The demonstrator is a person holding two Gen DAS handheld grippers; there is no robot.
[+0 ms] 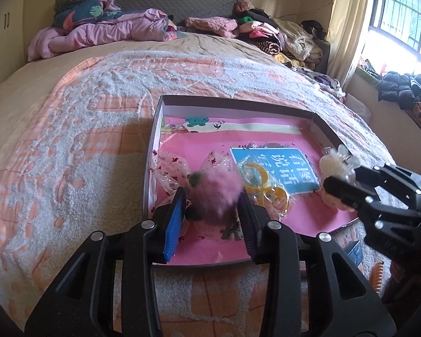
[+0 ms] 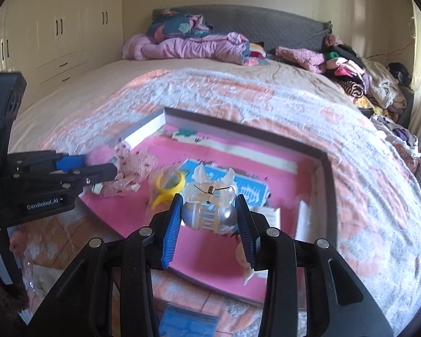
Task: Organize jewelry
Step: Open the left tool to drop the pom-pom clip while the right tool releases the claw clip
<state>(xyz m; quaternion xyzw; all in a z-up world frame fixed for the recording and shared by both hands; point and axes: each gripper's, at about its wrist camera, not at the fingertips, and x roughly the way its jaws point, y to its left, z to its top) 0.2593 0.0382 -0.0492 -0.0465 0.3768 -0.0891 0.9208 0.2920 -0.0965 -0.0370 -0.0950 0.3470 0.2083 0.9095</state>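
Left wrist view is showing the left gripper (image 1: pixel 213 196) hanging over the near left corner of a shallow box (image 1: pixel 238 104) that is lying on a bed (image 1: pixel 84 98) with a peach and white blanket. Between its partly open fingers a fluffy pink pompom (image 1: pixel 213 191) is sitting, blurred, so whether the pads are pressing on it I cannot tell. Just beyond it, on the pink lining of the box, clear cellophane bows (image 1: pixel 171 168) with red specks are lying, and beside them yellow rings (image 1: pixel 255 174) in clear wrapping are resting against a blue card (image 1: pixel 278 168). At the right edge the right gripper (image 1: pixel 342 185) is reaching in over the box's near right side. Right wrist view is showing this gripper (image 2: pixel 207 213) narrowly open and clamping a clear hair claw clip (image 2: pixel 210 196) by its silver sides, the pads touching it, the clip's spring facing the camera and its wings pointing up. It is hovering over the pink lining near the blue card (image 2: pixel 252 191), with the yellow rings (image 2: pixel 168 185) to its left. A pile of clothes (image 2: pixel 365 78) is lying at the far right of the bed.
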